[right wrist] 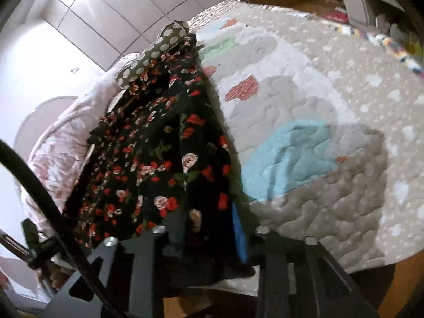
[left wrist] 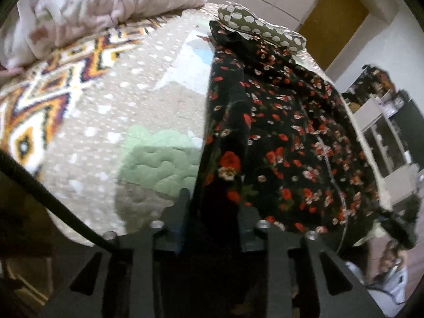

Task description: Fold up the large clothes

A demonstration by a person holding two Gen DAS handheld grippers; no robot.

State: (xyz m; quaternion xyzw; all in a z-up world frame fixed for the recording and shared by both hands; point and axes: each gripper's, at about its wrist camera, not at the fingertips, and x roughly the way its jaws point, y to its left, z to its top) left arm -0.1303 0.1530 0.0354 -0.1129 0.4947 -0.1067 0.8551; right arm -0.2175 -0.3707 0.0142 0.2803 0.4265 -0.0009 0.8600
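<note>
Both wrist views close, low over the bed (left wrist: 111,111), sharing the floral garment (left wrist: 278,137) (right wrist: 148,153) from opposite sides.

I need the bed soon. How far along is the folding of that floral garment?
Partly done: the black floral garment already lies doubled into a long strip on the quilt. The left gripper and right gripper each pinch its near edge. Folding it shorter remains.

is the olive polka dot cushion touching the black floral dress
Touching: in the left wrist view the olive polka dot cushion overlaps the black floral dress top edge, no gap.
</note>
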